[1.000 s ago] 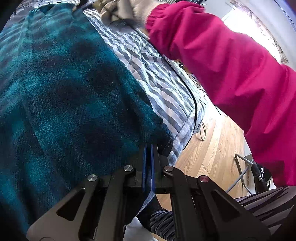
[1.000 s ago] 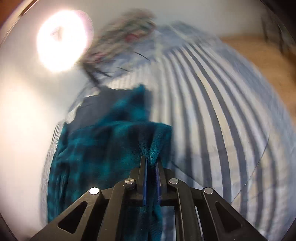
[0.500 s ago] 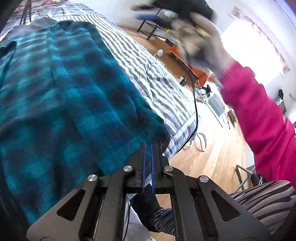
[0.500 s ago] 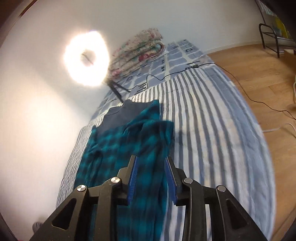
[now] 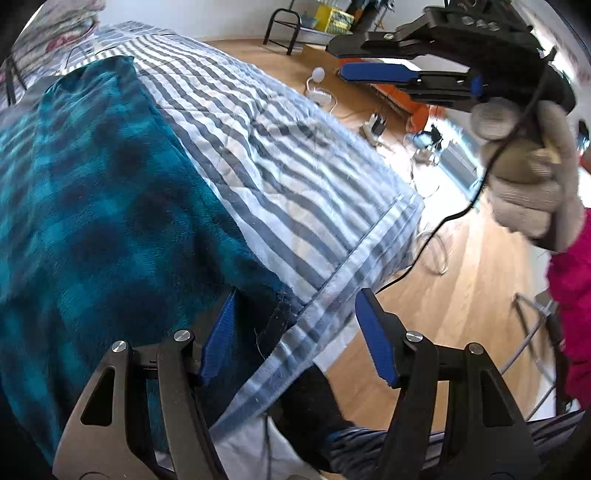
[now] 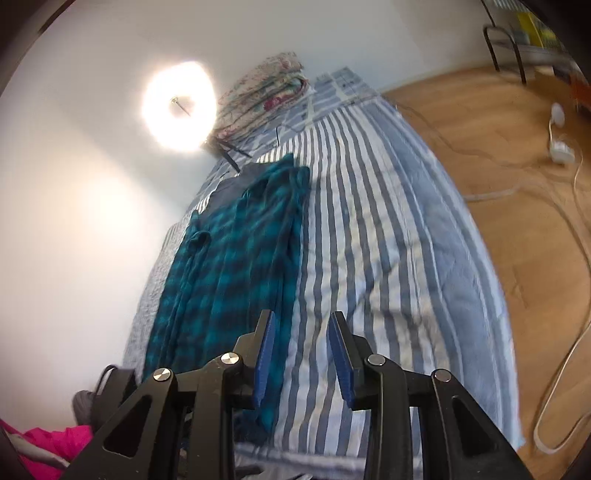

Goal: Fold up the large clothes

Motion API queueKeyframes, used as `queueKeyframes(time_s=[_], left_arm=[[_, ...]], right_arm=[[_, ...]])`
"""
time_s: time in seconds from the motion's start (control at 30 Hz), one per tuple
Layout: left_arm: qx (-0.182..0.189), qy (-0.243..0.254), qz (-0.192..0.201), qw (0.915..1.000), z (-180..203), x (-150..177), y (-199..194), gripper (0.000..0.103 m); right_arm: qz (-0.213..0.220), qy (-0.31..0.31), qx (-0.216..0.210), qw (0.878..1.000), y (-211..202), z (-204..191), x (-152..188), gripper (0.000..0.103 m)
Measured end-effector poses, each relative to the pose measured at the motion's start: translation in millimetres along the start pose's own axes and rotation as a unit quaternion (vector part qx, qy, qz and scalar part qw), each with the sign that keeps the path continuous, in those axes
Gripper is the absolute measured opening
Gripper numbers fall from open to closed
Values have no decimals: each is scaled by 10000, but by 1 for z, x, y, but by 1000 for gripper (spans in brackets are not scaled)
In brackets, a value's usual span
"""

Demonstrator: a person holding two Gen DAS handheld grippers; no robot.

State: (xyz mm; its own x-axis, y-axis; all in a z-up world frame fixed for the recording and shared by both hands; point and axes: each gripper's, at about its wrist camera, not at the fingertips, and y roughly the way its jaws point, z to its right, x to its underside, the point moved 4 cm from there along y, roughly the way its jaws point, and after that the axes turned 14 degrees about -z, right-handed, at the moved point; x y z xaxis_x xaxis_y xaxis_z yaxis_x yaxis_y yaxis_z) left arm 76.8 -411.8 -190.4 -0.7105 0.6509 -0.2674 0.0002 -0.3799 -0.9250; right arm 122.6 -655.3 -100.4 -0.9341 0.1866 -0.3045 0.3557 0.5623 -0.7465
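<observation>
A teal and black plaid fleece garment lies lengthwise along the left part of a striped bed cover; it also shows in the right wrist view. My left gripper is open over the garment's near corner at the bed's edge, empty. My right gripper is open and empty above the bed's near end, beside the garment's right edge. It also shows in the left wrist view, held high in a gloved hand.
A folded floral quilt and a ring light stand at the bed's far end. Wooden floor with cables and a white plug lies right of the bed. A metal rack stands by the wall.
Both grippers have opened and let go of the garment. The right gripper pulled back toward the bed's near end. The folded garment now lies flat on the bed.
</observation>
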Motion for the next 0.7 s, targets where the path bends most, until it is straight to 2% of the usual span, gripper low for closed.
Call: queueKeyframes(time_s=[0.07,0.23,0.27,0.33,0.4,0.47,0.5,0.53,0.57,0.7], left_arm=[[-241,-48,-36,9997,-4,1,9,66],[-148,-220,-24,9996,-17,2,13,64],[-190,-194,-23,9996,-18,2,14,57],[-448,-45,-40,9990,-19,3,18,50],[-459,-65,-25,9989,-18,2,18,49],[-558,-35,18,9984,-19,3,17,34],[-581,-14,39,9983,-21,3,16,30],[-547,-26,54,9985,-24,4,15,21],[-361,-128,93,9992,-28,4,11,15],[357,-666,280,9967,-44,8,-10,11]], right_arm=[[-37,5,93,9999,3,5,9,33],[-156,166,-162,9996,20,15,23,33],[-196,170,-166,9995,25,15,25,33],[-290,164,-179,9993,34,15,29,33],[-333,162,-220,9991,40,14,30,33],[-357,135,-226,9990,43,12,29,33],[-364,125,-210,9990,44,11,28,33],[-366,120,-207,9990,44,11,27,33],[-351,124,-215,9991,44,10,25,33],[-251,120,-307,9991,41,6,9,35]])
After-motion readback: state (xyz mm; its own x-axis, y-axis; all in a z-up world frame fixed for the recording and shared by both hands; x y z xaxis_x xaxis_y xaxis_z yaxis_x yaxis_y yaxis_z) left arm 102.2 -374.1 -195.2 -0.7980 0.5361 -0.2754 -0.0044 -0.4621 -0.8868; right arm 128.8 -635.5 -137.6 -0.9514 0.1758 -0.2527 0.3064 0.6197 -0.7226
